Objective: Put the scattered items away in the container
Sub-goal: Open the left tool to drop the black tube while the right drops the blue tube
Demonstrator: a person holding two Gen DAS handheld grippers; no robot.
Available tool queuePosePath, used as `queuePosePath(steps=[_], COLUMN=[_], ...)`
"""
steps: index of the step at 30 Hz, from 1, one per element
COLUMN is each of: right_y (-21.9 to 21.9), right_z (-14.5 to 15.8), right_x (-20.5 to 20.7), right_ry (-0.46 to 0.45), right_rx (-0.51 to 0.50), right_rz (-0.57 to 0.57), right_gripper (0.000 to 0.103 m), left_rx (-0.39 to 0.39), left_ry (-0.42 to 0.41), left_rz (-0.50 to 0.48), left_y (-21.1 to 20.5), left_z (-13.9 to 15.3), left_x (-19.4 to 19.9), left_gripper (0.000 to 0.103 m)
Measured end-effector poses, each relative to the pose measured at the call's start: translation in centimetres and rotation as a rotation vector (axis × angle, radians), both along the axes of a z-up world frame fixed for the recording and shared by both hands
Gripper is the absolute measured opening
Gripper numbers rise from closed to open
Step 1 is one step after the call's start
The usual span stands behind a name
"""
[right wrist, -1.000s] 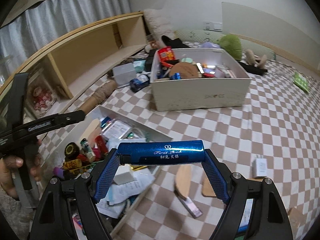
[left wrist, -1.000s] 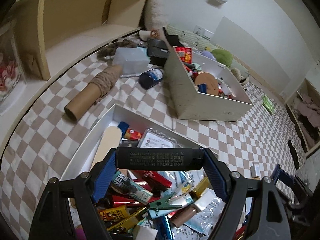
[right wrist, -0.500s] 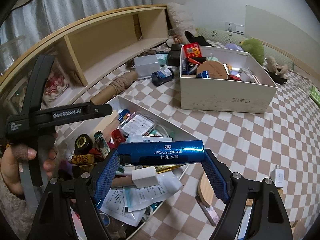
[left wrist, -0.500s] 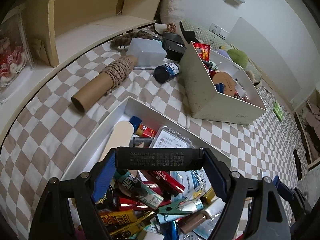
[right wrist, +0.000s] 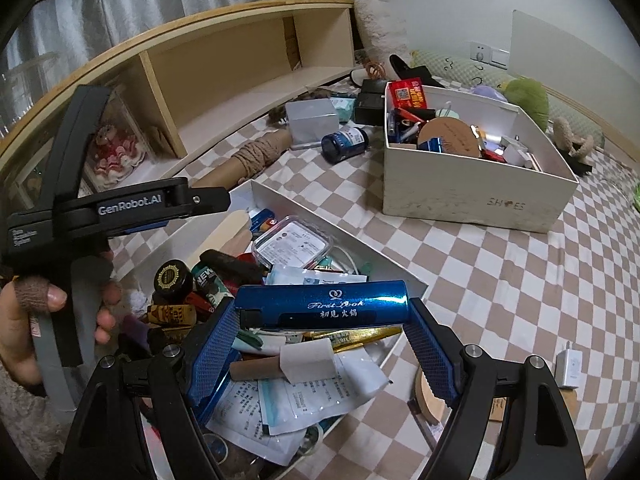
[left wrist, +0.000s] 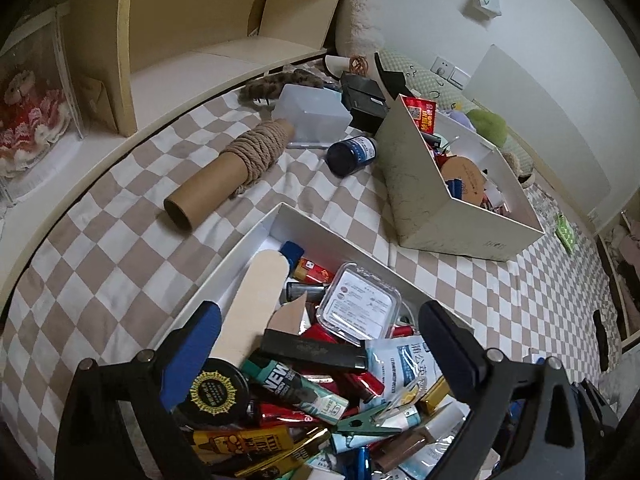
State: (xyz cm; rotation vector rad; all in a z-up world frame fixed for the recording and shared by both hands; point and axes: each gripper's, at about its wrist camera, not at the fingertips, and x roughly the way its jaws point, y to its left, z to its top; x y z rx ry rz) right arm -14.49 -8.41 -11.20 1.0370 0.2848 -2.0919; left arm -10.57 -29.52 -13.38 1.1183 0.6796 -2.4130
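My left gripper [left wrist: 320,344] is open and empty above the shallow white tray [left wrist: 336,236], which is full of small items. A black bar-shaped case [left wrist: 314,350] lies loose on the pile between the fingers; it also shows in the right wrist view [right wrist: 234,266]. My right gripper [right wrist: 320,340] is shut on a shiny blue bar-shaped case [right wrist: 322,306], held crosswise above the tray's near end [right wrist: 360,248]. The left gripper's body [right wrist: 120,208] shows at the left, held by a hand.
A deep white shoe box [right wrist: 472,196] full of items stands behind the tray. A cardboard tube wound with rope [left wrist: 232,168], a dark blue bottle [left wrist: 352,154] and a clear plastic box [left wrist: 312,110] lie on the checkered cloth. A white charger [right wrist: 570,364] lies right.
My left gripper opened and let go of the black case, which now lies on the pile in the tray. My right gripper moved left over the tray with the blue case.
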Motion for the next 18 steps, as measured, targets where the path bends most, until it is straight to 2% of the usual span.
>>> queuePosePath(steps=[9, 18], right_y=[-1.6, -3.4], right_z=[-0.9, -1.8], right_x=[-0.6, -1.4], right_ry=[-0.015, -0.023], right_rx=[0.014, 0.034], right_rz=[0.011, 0.011], right_gripper=[0.083, 0.083], left_rx=[-0.054, -0.055], left_ry=[-0.004, 0.005], left_rz=[-0.017, -0.008], left_y=[0.1, -0.5], left_z=[0.5, 0.9], left_x=[0.7, 1.6], left_gripper=[0.1, 0.1])
